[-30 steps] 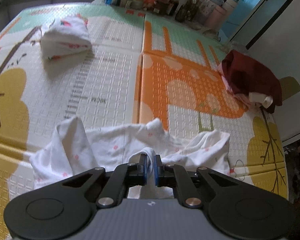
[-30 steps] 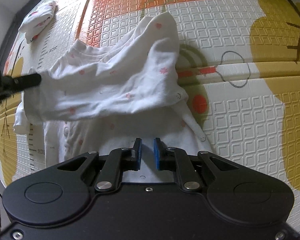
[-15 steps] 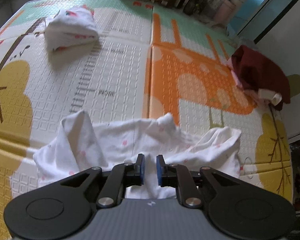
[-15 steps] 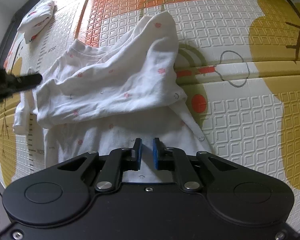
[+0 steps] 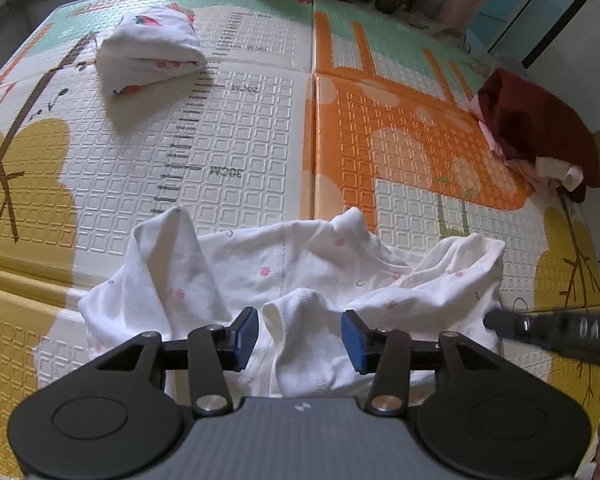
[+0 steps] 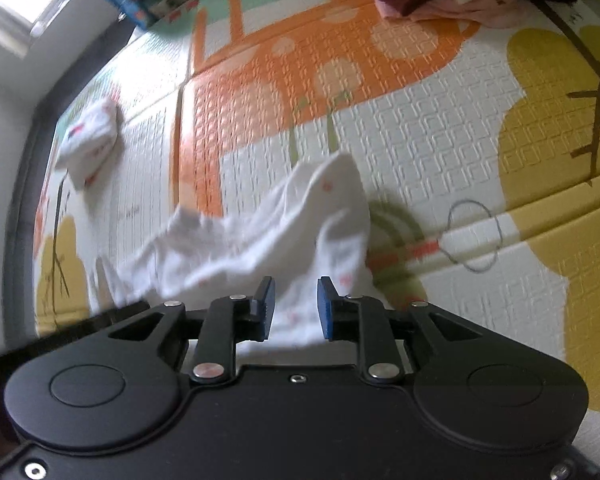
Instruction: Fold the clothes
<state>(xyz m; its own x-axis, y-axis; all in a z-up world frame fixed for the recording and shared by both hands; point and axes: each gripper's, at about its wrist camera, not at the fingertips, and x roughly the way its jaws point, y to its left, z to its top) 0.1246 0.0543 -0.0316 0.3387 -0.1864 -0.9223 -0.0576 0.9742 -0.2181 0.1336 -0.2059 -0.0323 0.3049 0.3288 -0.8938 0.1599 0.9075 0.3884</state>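
Garment (image 5: 300, 276) crumpled on mat (image 5: 240, 140) | left view: our left gripper (image 5: 299, 338), clamped on a fold a second ago, now gapes above it, so that fold is laid; ruler print reads "30cm" | right view: our right gripper (image 6: 296, 306) parted too, cloth (image 6: 268, 240) between pads, blurred.

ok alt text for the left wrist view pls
The left gripper, fingers wide open, hovers over a crumpled white floral baby garment on a patterned play mat. A folded white garment lies far left, a dark red clothes pile far right.
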